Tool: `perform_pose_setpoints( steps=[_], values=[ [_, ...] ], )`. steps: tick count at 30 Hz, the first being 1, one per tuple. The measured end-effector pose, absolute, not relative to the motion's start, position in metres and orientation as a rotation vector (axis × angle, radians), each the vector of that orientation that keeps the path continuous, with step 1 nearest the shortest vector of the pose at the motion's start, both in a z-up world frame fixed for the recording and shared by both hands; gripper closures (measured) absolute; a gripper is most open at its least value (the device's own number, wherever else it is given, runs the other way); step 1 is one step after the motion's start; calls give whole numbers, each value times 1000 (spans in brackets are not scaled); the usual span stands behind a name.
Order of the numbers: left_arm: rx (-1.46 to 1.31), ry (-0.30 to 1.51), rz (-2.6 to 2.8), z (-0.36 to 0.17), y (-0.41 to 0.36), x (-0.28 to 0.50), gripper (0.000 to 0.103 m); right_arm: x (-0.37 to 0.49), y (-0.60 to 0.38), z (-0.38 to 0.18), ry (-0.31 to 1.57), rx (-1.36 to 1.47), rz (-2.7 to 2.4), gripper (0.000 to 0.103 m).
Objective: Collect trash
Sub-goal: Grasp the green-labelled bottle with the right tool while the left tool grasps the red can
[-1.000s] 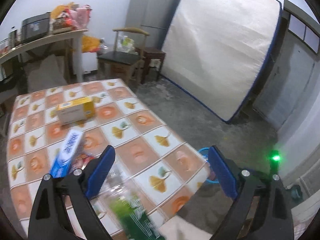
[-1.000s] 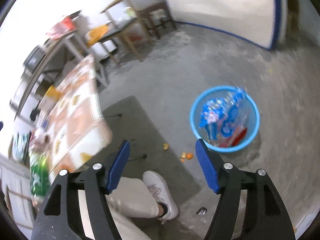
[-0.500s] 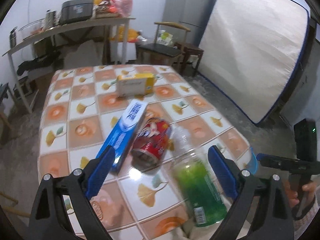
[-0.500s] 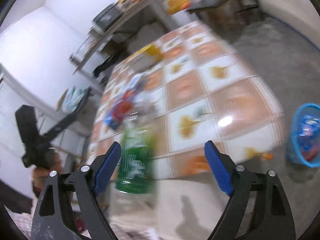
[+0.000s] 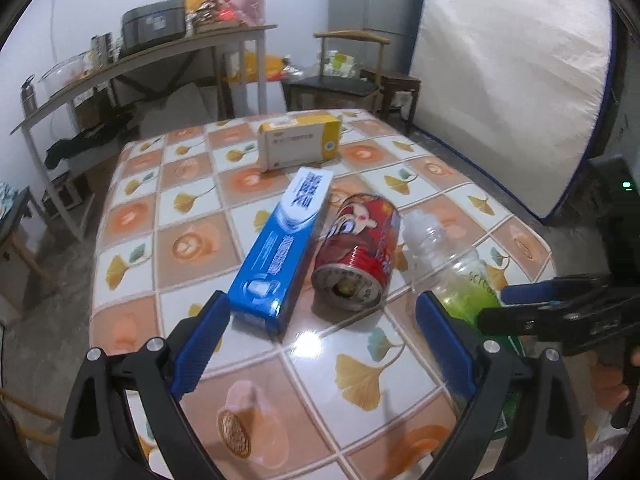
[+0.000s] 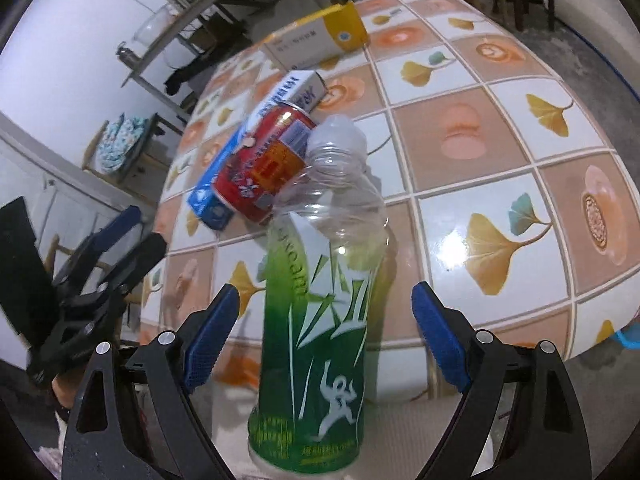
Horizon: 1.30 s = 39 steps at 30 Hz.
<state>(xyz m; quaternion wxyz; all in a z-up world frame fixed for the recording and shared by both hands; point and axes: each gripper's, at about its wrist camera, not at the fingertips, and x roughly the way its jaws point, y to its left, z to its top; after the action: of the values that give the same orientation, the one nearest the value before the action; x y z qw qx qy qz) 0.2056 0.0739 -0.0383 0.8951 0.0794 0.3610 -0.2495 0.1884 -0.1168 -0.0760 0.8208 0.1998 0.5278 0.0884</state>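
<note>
On the tiled table [image 5: 132, 216] lie a blue toothpaste box [image 5: 286, 248], a red drink can [image 5: 358, 256] on its side and a clear plastic bottle [image 5: 460, 276] with a green label. My left gripper [image 5: 322, 298] stands open just short of the can and the blue box, touching neither. In the right wrist view the bottle [image 6: 320, 320] lies base-first between the pads of my right gripper [image 6: 326, 292], which is open and clear of it. The can [image 6: 268, 168] and blue box [image 6: 280, 96] lie behind the bottle's neck.
A yellow and white carton [image 5: 300, 142] sits further back on the table. A blue basket [image 6: 628, 340] shows on the floor past the table's corner. Behind stand a cluttered shelf table [image 5: 160, 52], a chair [image 5: 344, 80] and a mattress [image 5: 512, 60] against the wall.
My right gripper swung from above the blue basket on the floor to the bottle at the table's near edge, its jaws spreading wider. My left gripper sank closer to the can and blue box.
</note>
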Motion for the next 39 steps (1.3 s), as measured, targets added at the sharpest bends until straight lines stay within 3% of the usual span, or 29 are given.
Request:
perform_pose_setpoints(
  steps=[9, 31, 39],
  values=[
    [165, 766, -624, -37, 46, 226, 11, 192, -119, -82, 1157, 458, 181, 44],
    [363, 862, -586, -68, -22, 274, 12, 171, -182, -75, 1091, 496, 86, 49],
    [411, 937, -543, -83, -33, 288, 25, 170, -193, -77, 1081, 530, 97, 49]
  ],
)
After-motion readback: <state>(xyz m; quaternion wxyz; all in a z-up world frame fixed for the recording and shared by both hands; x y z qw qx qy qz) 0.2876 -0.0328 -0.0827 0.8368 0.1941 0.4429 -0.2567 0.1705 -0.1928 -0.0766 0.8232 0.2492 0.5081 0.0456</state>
